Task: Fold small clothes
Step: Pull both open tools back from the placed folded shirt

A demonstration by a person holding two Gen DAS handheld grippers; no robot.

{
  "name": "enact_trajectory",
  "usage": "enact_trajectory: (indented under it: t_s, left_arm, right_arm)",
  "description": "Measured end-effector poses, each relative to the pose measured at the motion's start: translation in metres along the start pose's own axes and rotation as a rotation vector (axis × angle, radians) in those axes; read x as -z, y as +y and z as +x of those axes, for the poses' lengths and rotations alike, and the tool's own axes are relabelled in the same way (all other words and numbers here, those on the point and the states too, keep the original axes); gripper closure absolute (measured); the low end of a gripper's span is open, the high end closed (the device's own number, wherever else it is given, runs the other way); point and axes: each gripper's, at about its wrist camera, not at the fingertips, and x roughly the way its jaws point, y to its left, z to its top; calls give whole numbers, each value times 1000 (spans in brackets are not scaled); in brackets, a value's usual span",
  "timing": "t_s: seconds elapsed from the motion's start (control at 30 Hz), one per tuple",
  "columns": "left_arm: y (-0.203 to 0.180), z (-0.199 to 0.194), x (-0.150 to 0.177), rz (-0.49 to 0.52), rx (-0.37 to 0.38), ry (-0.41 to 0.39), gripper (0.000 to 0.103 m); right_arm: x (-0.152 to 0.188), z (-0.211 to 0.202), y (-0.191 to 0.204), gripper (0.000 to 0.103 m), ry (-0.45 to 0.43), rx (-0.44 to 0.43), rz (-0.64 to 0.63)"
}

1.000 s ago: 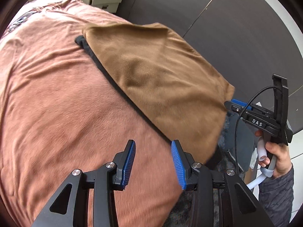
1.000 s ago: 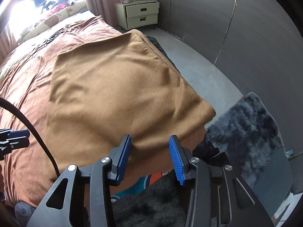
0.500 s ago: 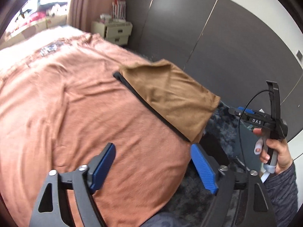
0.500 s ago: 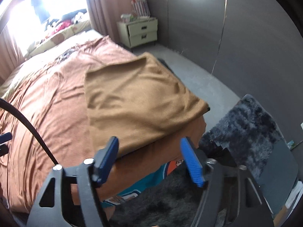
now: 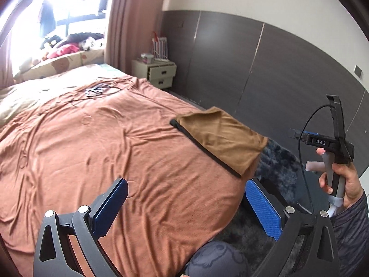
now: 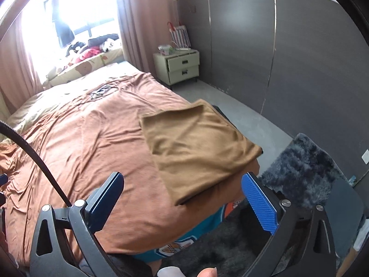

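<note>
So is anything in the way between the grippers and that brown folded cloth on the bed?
Nothing visible. Only bare bedspread lies between the open right gripper, the open left gripper and the brown cloth.

A home bedroom: a bed (image 5: pixel 96 152) fills the frame, nightstand (image 6: pixel 182 65) and curtained window (image 6: pixel 69 18) at upper left.

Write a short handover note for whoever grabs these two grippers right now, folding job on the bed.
Left gripper: open, empty, above the bed.
Right gripper: open, empty, near the bed's corner.
Brown garment: lies folded into a flat rectangle on the orange bedspread at the corner nearest the dark rug, a black edge showing beneath it.
Done: this fold looks finished and released.
Left: no other loose garment is clearly visible; check for one.
</note>
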Motion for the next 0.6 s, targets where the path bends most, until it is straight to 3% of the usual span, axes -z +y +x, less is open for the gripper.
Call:
enact_trajectory:
  t_s: [0.6]
  left_arm:
    - [20,-110,45,-71,-74,-151,1]
  right_arm:
    - [40,-87,39,1,-96,-86,-72]
